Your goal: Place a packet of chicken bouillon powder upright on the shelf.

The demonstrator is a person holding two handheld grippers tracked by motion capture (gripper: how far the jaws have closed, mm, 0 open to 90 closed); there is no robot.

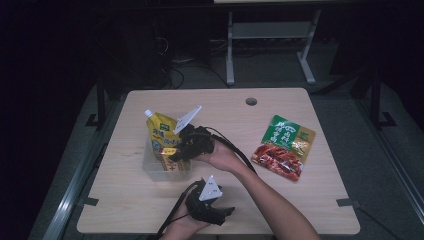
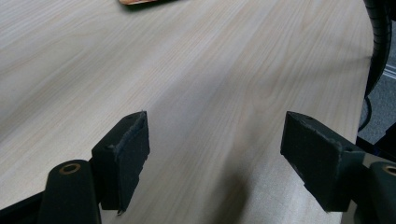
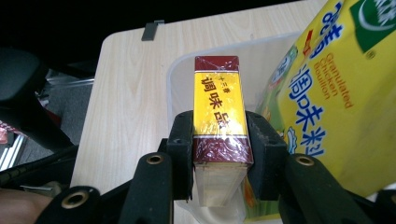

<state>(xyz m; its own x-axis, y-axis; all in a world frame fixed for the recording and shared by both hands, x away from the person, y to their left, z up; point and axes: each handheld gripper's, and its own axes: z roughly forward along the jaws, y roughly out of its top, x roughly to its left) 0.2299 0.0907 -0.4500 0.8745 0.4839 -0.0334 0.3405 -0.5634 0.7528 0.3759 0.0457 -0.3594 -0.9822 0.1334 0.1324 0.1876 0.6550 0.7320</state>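
My right gripper (image 3: 219, 140) is shut on a yellow and dark red seasoning box (image 3: 218, 105), held over the clear plastic bin (image 3: 180, 70). In the high view this gripper (image 1: 181, 152) sits at the bin (image 1: 150, 167) on the table's left half, with the box (image 1: 165, 154) beside a yellow chicken bouillon pouch (image 1: 162, 129) standing in the bin. The pouch (image 3: 336, 88) is close on the right in the right gripper view. My left gripper (image 1: 227, 212) rests near the front edge, open (image 2: 215, 149) over bare wood.
A green and red snack packet (image 1: 284, 147) lies flat on the right half of the table (image 1: 225, 110). A cable hole (image 1: 251, 101) is near the far edge. A black cable (image 2: 379, 42) trails at the right of the left gripper view.
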